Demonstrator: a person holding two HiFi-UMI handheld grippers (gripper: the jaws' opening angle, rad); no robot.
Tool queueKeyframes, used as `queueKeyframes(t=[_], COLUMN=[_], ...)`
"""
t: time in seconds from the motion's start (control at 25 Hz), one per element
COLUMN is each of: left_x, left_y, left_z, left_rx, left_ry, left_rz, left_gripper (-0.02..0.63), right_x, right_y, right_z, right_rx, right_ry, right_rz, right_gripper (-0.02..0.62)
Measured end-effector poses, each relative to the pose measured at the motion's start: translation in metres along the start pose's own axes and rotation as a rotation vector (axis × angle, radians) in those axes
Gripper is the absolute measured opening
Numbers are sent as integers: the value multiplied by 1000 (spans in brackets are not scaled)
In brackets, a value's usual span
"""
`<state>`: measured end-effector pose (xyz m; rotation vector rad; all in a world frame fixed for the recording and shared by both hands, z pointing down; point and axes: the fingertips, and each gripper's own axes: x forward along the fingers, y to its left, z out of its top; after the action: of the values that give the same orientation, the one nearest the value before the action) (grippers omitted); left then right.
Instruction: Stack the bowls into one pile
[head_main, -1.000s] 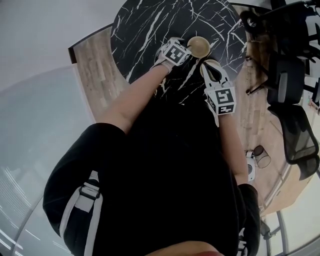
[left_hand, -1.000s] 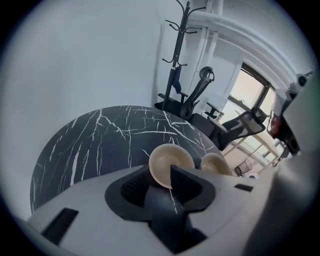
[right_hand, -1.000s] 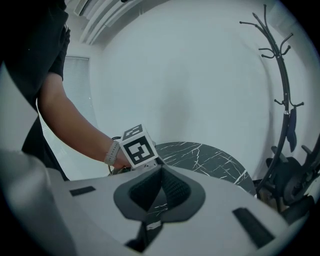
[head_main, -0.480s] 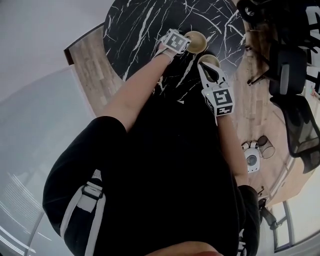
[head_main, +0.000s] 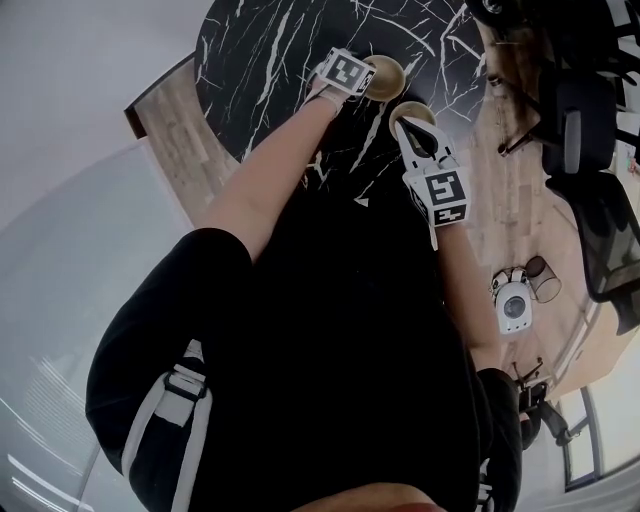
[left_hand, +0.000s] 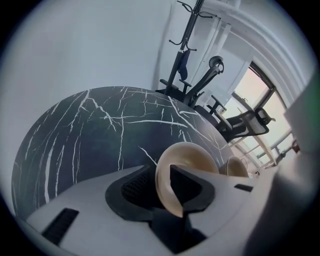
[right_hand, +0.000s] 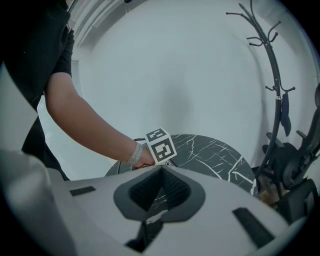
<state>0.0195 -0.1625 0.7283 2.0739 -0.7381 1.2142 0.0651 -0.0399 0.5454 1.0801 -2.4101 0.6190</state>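
My left gripper (head_main: 372, 78) is shut on the rim of a beige bowl (head_main: 388, 72) and holds it tilted above the black marble table (head_main: 270, 50). In the left gripper view the rim of that bowl (left_hand: 195, 155) sits pinched between the two dark pads of the left gripper (left_hand: 161, 172). A second beige bowl (left_hand: 236, 167) stands on the table just to its right. In the head view this second bowl (head_main: 415, 103) lies under the tip of my right gripper (head_main: 412, 118). The right gripper (right_hand: 161, 169) has its jaws together with nothing between them. Its own view shows no bowl.
A coat rack (right_hand: 272, 75) and dark office chairs (head_main: 590, 130) stand past the round table's far right edge. A white device (head_main: 513, 305) sits on the wooden floor to the right. The left gripper's marker cube (right_hand: 161, 146) shows ahead of the right gripper.
The left gripper has sunk a little toward the table with the bowl still in it. The right gripper has hardly moved. The head view has shifted slightly.
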Motion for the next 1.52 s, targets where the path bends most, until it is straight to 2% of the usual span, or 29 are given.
queueKeyframes(t=[0.08,0.2,0.56,0.72,0.96,1.24,1.52], left_x=[3,4,-9,-24,-47,-73,-75], left_y=[-1,0,-3,-1,-12,-42,-88], left_z=[-2,-5,-2,-3,3,20,28], left_rx=[-1,-7,-40,-75,-83,-64,8], left_ry=[9,16,-5,-24,-56,-105,-95], left_rz=[-4,8,-12,-24,-53,-87,-128], left_gripper=[115,23,12,12,12,12,12], right_x=[1,3,0,-5,-12,-30,-50], right_y=[-3,-4,3,7,14,18,18], right_z=[-1,1,-3,-1,1,-6,-15], right_rx=[4,8,1,-8,-14,0,37], right_ry=[7,0,-4,-13,-26,-45,-69], right_rz=[-3,-7,-4,-13,-27,-69,-119], right_gripper=[-9,-9,-9,-9,-9,-9,-9])
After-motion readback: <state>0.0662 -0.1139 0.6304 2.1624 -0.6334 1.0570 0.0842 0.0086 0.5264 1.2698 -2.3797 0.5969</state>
